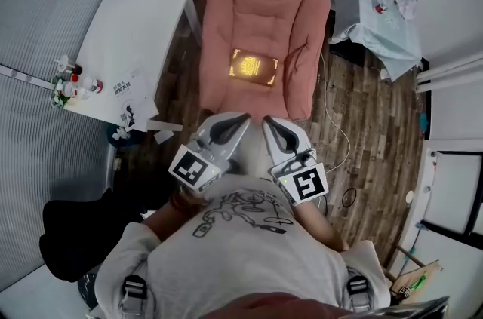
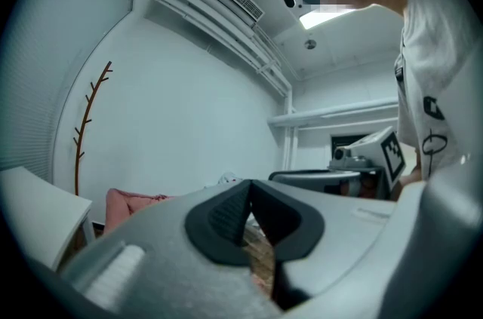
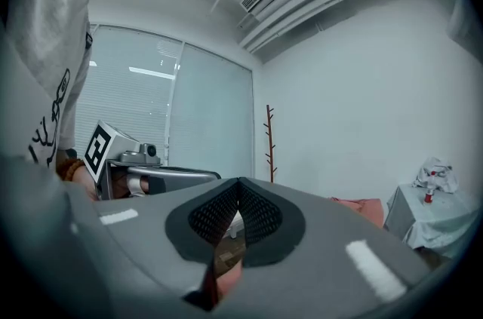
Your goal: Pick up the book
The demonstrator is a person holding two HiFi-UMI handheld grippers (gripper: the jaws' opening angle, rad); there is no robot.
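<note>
Head view: the book [image 1: 253, 67] lies flat on the pink cushion [image 1: 302, 16], untouched. We hold the left gripper [image 1: 243, 117] and right gripper [image 1: 266, 121] short of it, jaws pressed together, empty. Reach, opening and grasp are all left to do.

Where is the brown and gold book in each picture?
Head view: the brown book with the gold-patterned cover lies near the middle, on the pink padded cushion.
Left gripper view: not in it.
Right gripper view: not in it.
Shared landmark: the pink padded cushion, low left in the left gripper view, low right in the right gripper view.
</note>
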